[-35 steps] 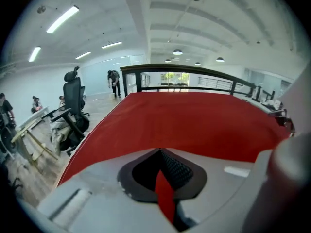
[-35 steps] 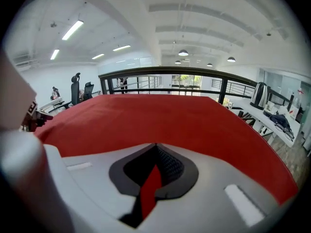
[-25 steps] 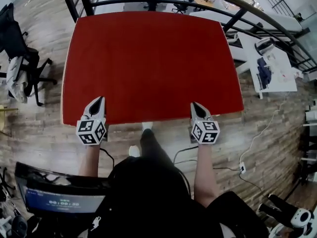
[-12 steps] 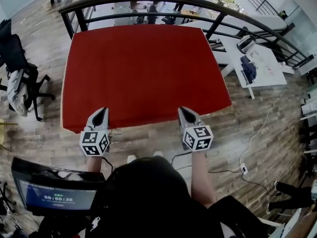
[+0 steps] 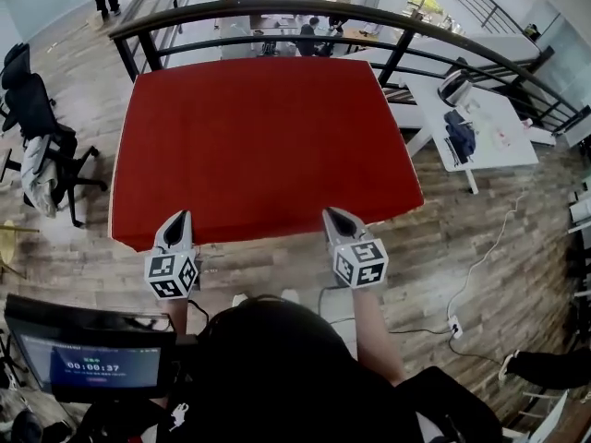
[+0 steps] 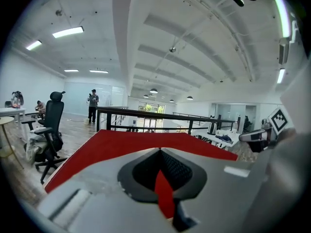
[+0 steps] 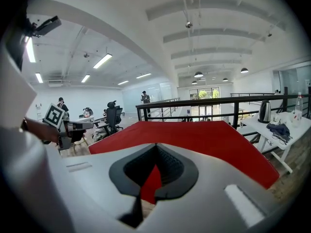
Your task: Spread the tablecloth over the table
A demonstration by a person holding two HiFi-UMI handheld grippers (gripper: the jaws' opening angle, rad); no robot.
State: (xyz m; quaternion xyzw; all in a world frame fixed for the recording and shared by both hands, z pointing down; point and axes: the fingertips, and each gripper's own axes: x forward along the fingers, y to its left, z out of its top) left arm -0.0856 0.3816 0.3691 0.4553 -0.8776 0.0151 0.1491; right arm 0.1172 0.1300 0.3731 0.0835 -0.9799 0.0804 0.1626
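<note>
The red tablecloth lies flat over the table and covers nearly all of its top; a thin pale strip of table edge shows at the left. My left gripper is shut at the cloth's near left edge. My right gripper is shut at the near right edge. In the left gripper view a sliver of red cloth sits between the black pads, with the cloth stretching away beyond. The right gripper view shows the same: red cloth pinched between the pads, and the spread cloth ahead.
A black railing curves behind the table. An office chair with clothes on it stands at the left. A white desk with a kettle stands at the right. A cable and socket lie on the wooden floor.
Both grippers have drawn back toward the person and risen a little, still at the cloth's near edge. The table now appears farther from the person.
</note>
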